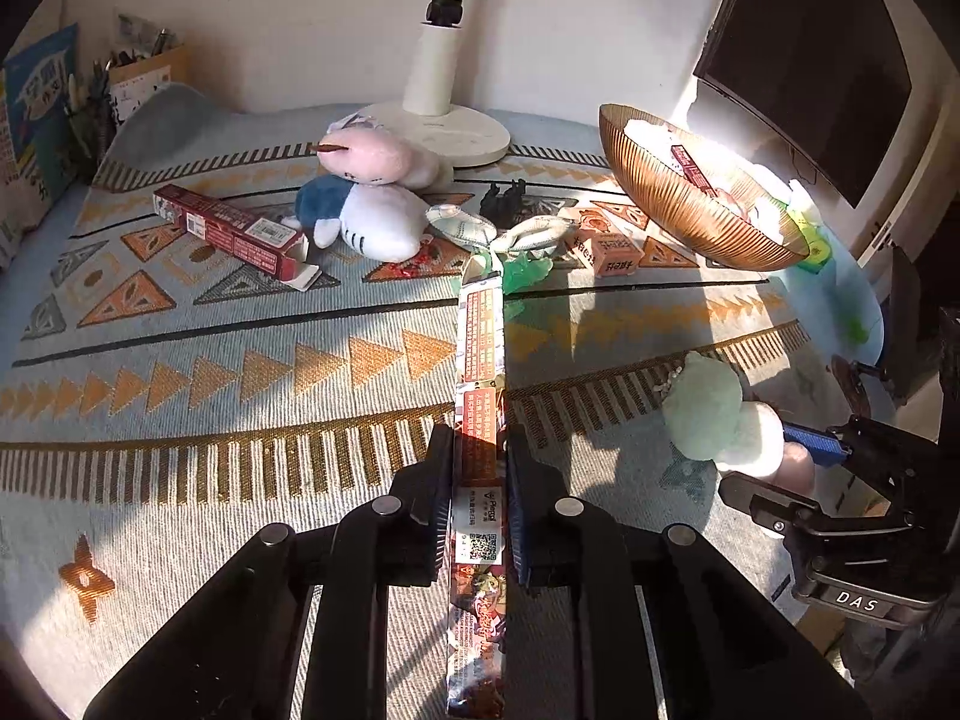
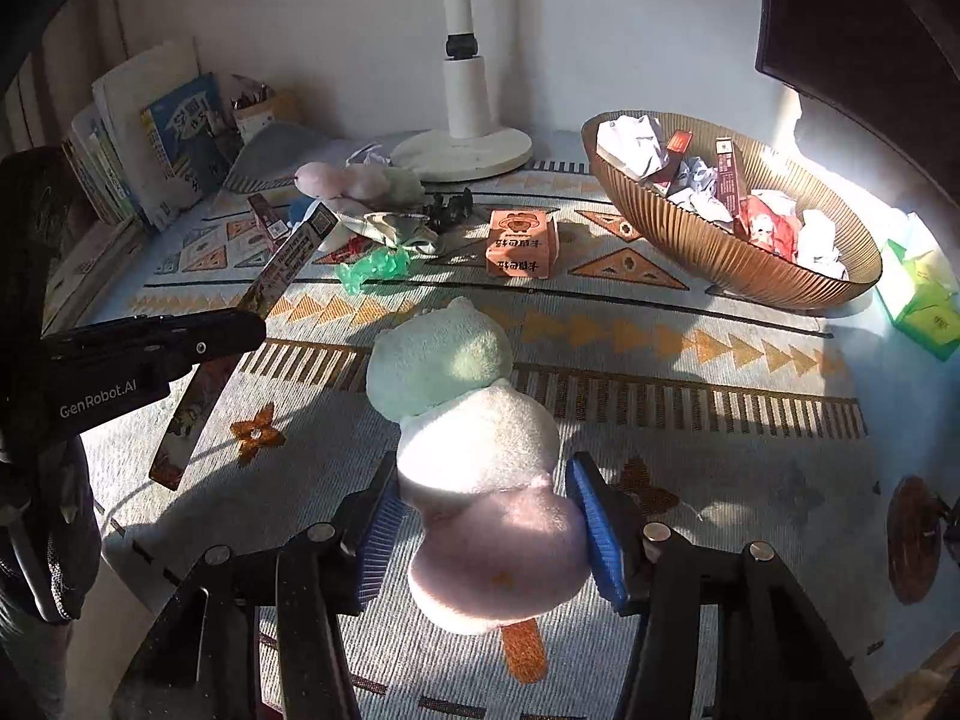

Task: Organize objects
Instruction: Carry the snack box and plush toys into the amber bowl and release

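While left fingers (image 1: 478,480) clench slim box (image 1: 480,360), near end cropped, right fingers (image 2: 489,516) flank plush (image 2: 480,450), contact unclear.

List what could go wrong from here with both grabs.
1. The left tongs pinch the long flat box near one end, so its far end may sag or swing into the green wrapper.
2. The right tongs bracket the soft ice-pop plush; it looks squashy and could slip or droop when lifted.
3. The ribbed bowl already looks heaped, so additions might spill.
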### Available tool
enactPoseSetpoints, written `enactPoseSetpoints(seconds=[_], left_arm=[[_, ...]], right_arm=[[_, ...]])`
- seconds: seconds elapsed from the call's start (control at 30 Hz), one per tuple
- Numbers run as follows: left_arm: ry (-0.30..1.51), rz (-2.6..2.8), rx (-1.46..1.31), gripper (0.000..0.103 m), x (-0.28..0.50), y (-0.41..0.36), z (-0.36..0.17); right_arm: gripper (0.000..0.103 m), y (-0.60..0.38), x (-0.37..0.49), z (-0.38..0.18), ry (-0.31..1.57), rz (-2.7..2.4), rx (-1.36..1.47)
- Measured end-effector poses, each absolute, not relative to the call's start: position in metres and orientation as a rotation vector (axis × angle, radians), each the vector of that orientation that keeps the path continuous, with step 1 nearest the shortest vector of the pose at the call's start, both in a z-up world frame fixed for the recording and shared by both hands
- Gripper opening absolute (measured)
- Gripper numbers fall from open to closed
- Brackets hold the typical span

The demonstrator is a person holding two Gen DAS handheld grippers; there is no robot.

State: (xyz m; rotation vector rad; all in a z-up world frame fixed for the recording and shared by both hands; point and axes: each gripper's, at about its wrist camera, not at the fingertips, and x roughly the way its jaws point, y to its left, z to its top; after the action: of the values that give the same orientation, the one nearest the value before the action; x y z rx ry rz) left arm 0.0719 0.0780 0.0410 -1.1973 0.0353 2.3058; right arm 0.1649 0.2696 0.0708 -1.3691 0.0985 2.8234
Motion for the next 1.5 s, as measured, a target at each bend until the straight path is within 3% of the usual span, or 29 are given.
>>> enactPoseSetpoints(seconds=[0.27, 0.5, 0.57, 0.63, 0.7, 0.73, 1.03, 1.07, 1.1, 1.13, 1.17, 1.3, 1.43, 1.5], left_arm=[[0.031, 2.214, -0.956, 0.014, 0.060, 0.155, 0.119], [-0.094, 2.138, -0.866, 0.014, 0.001, 0.262, 0.161], [-0.121, 2.130, -0.847, 0.014, -0.015, 0.285, 0.162], [-0.144, 2.125, -0.833, 0.014, -0.028, 0.304, 0.158], [-0.173, 2.151, -0.807, 0.025, -0.039, 0.313, 0.151], [-0.153, 2.172, -0.818, 0.042, -0.044, 0.317, 0.147], [-0.147, 2.196, -0.878, 0.044, -0.009, 0.232, 0.135], [-0.130, 2.227, -0.866, 0.049, 0.001, 0.216, 0.136], [-0.106, 2.270, -0.854, 0.055, 0.012, 0.200, 0.137], [-0.088, 2.319, -0.834, 0.075, 0.024, 0.182, 0.137], [-0.084, 2.371, -0.803, 0.099, 0.035, 0.163, 0.136], [-0.064, 2.554, -0.751, 0.102, 0.069, 0.093, 0.125], [-0.035, 2.702, -0.861, 0.102, 0.067, 0.043, 0.094], [-0.038, 2.754, -0.920, 0.102, 0.059, 0.021, 0.075]], right_arm=[[0.054, 0.386, 0.157, 0.166, 0.370, 2.682, -0.870], [0.055, 0.446, 0.109, 0.176, 0.521, 2.579, -0.820], [0.057, 0.457, 0.094, 0.171, 0.563, 2.593, -0.825], [0.068, 0.468, 0.084, 0.164, 0.623, 2.625, -0.828], [0.070, 0.476, 0.081, 0.159, 0.604, 2.576, -0.848], [0.070, 0.476, 0.082, 0.157, 0.586, 2.573, -0.858], [0.071, 0.396, 0.123, 0.146, 0.469, 2.768, -0.990], [0.071, 0.381, 0.126, 0.144, 0.440, 2.801, -1.005], [0.076, 0.364, 0.128, 0.140, 0.407, 2.838, -1.025], [0.086, 0.348, 0.130, 0.135, 0.381, 2.867, -1.045], [0.090, 0.332, 0.132, 0.128, 0.360, 2.891, -1.057], [0.092, 0.279, 0.126, 0.092, 0.247, 2.930, -1.151], [0.092, 0.249, 0.112, 0.048, -0.051, 2.849, -1.177], [0.092, 0.252, 0.105, 0.035, -0.055, 2.819, -1.253]])
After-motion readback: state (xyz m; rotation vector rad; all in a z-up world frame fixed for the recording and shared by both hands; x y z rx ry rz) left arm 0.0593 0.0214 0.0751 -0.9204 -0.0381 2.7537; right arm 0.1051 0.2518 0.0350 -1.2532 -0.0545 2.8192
